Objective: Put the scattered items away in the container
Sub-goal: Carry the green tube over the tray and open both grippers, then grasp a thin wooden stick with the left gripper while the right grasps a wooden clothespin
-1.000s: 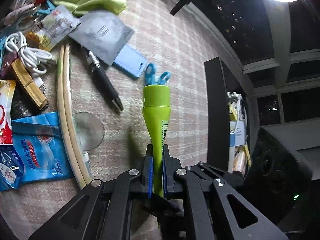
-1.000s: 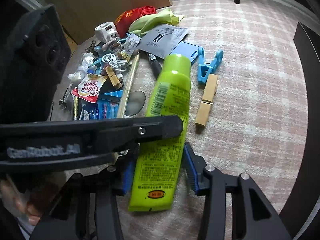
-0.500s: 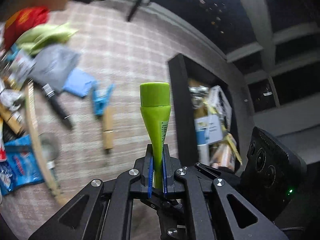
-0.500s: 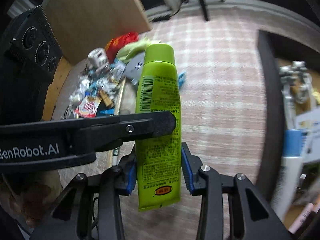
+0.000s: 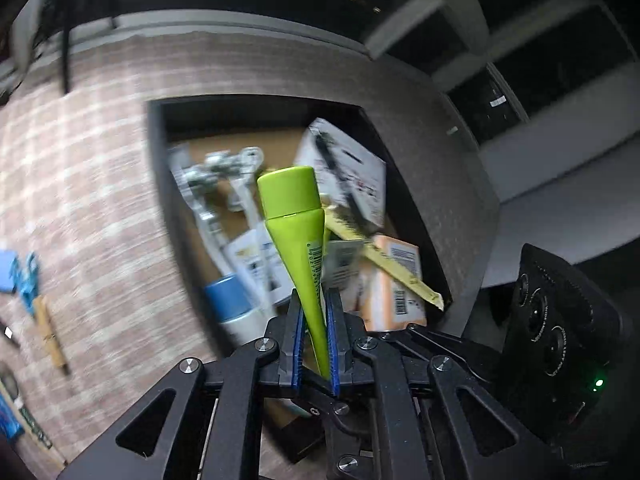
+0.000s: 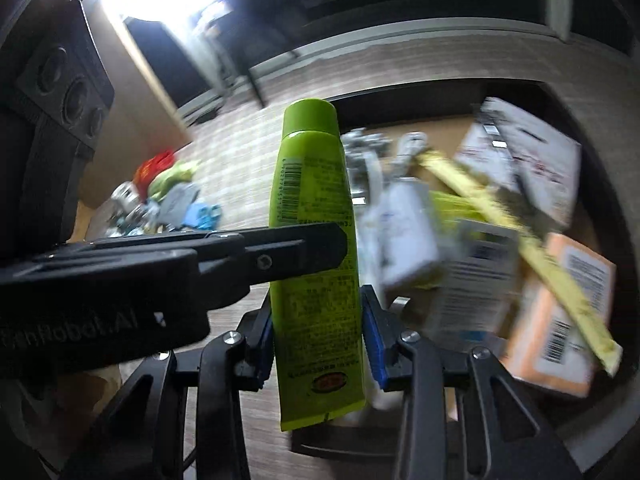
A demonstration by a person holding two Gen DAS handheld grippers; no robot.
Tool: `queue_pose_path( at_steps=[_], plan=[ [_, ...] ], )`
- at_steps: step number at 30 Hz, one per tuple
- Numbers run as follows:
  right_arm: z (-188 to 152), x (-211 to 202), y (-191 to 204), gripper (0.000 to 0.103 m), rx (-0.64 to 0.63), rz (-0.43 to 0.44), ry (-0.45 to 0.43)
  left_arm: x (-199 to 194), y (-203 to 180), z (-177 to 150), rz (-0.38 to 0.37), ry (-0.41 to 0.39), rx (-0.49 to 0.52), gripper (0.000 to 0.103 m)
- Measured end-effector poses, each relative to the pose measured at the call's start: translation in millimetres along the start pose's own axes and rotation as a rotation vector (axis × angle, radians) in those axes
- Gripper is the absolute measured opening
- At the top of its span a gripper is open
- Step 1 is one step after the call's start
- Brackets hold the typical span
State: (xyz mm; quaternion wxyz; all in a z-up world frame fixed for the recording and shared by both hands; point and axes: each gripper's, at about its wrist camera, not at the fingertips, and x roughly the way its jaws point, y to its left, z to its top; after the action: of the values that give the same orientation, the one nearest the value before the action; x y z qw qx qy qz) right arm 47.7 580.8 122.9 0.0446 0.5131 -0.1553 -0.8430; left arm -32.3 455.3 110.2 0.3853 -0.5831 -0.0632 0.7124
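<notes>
Each hand-held gripper (image 5: 315,336) is a matte black linkage with triangular cut-outs, silver screw heads and blue pads (image 5: 297,342). Beside the left hand-held gripper (image 6: 320,246), white "GenRobot.AI" lettering marks the black housing. A black module carries three round lenses and a green light.

Readable text is scarce, most of it blurred. The left gripper (image 6: 304,256), seen side-on in the right wrist view, carries pale lettering "GenRobot.AI", dim and half in shadow. The green tube (image 6: 316,264) has a barcode w/ digits beneath, starting approx. "6902…", rest unclear; its small print can't be read, nor the red-yellow oval logo near the bottom end. The orange box (image 6: 560,320) shows two barcode stickers, digits too blurred. The white box (image 5: 344,168) has dark print, unreadable.
</notes>
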Motion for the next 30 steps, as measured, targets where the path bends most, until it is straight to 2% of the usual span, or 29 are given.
queue_pose_path(
  at_steps=[2,4,6,10,15,25,28,30],
  plan=[
    [-1.9,-12.4,-15.0,0.034,0.015,-0.051,-0.025,7.6,-16.6,1.9,0.033,-0.001,0.034,0.018],
    [-2.3,-22.7,-26.6,0.037,0.018,-0.120,-0.062,10.8,-29.1,0.8,0.081,-0.016,0.060,0.041],
    [-2.4,-32.8,-44.5,0.056,0.070,-0.153,-0.087,8.3,-32.6,-2.0,0.097,-0.035,0.071,0.048],
    [-5.6,-45.4,-71.2,0.059,0.138,-0.147,-0.105,0.0,-25.8,-8.2,0.137,-0.057,0.066,0.048],
    [-5.0,-47.5,-70.0,0.059,0.144,-0.130,-0.124,-16.8,7.1,-21.6,0.203,-0.073,0.011,0.048],
    [3.8,-31.6,-19.1,0.059,-0.001,-0.086,-0.100,-68.4,100.3,-69.5,0.335,-0.121,-0.179,0.048],
    [6.2,-22.1,5.5,0.059,-0.064,-0.081,-0.085,-84.1,132.4,-87.1,0.399,-0.127,-0.249,0.048],
    [6.7,-14.4,24.6,0.059,-0.116,-0.077,-0.074,-90.9,150.3,-95.9,0.406,-0.123,-0.296,0.047]
  ],
)
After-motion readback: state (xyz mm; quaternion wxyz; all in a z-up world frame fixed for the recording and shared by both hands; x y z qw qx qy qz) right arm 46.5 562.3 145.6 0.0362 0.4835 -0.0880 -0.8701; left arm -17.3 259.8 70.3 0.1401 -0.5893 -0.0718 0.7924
